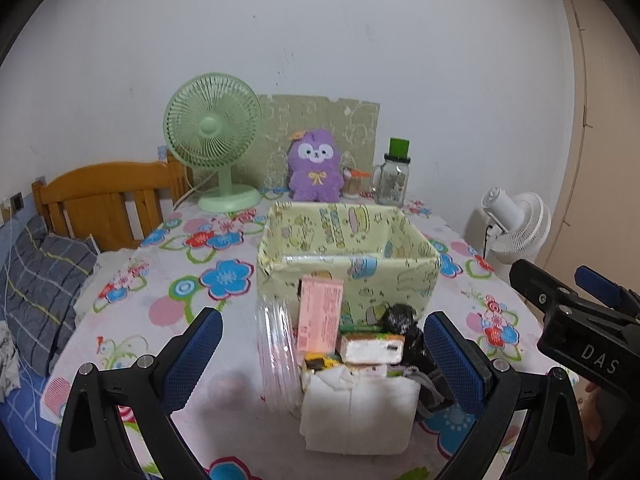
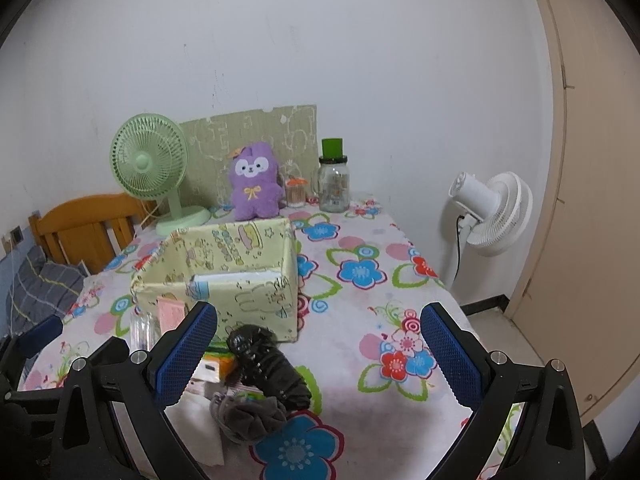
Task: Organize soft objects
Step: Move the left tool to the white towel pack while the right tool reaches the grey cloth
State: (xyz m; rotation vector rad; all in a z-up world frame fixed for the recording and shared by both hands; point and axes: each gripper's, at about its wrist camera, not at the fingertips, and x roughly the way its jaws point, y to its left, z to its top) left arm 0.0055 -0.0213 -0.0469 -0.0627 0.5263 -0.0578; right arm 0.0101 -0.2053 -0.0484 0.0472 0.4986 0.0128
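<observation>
the left gripper (image 1: 322,354) is wide open and holds nothing; the right gripper (image 2: 320,344) is wide open too, also empty. a small heap lies between the left fingers, in front of the yellow fabric box (image 1: 348,256), on the flowered tablecloth (image 1: 224,280). in the heap i count one folded white cloth (image 1: 360,412), nearest to the left gripper, one grey crumpled cloth (image 2: 250,418) and one black wrapped roll (image 2: 268,364). the roll's long axis runs from the box toward the right gripper, which looks nearer to it. one pink carton (image 1: 320,316) stands against the box. one purple plush toy (image 1: 316,170) sits behind the box, well apart.
</observation>
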